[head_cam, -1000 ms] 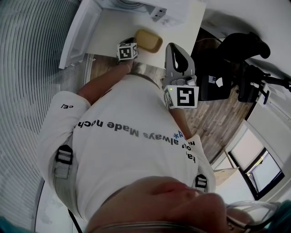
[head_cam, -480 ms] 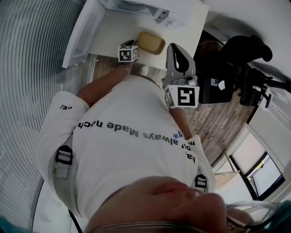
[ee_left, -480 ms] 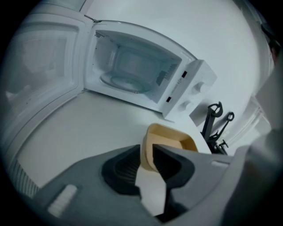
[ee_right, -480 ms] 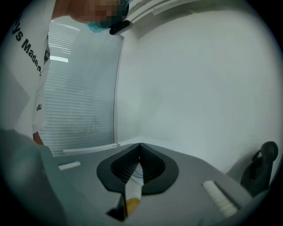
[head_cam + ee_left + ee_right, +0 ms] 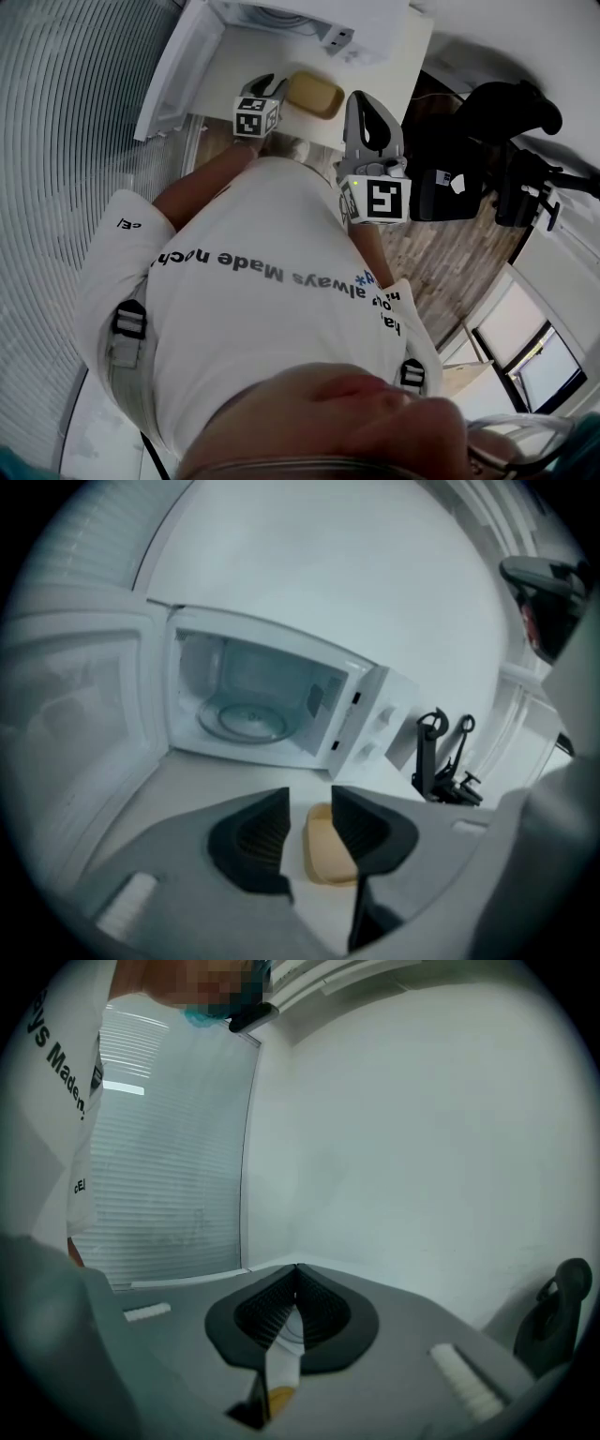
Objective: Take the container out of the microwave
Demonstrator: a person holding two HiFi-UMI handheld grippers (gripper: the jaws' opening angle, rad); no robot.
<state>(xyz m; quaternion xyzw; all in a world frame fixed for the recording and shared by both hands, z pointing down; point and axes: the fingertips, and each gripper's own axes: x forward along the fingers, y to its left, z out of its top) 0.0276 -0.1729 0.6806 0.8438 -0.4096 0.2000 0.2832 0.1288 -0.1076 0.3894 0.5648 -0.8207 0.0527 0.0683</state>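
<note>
Container point(image 5: 323, 858) on white table point(image 5: 187, 782) before open microwave point(image 5: 272, 697)

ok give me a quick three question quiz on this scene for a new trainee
1. Where does the tan container lie?
2. True or false: the right gripper has its jaws apart.
3. The left gripper is: A) shut on the container, B) open, gripping nothing, C) out of view.
Key: 1. on the counter, in front of the open microwave; 2. false; 3. B.
</note>
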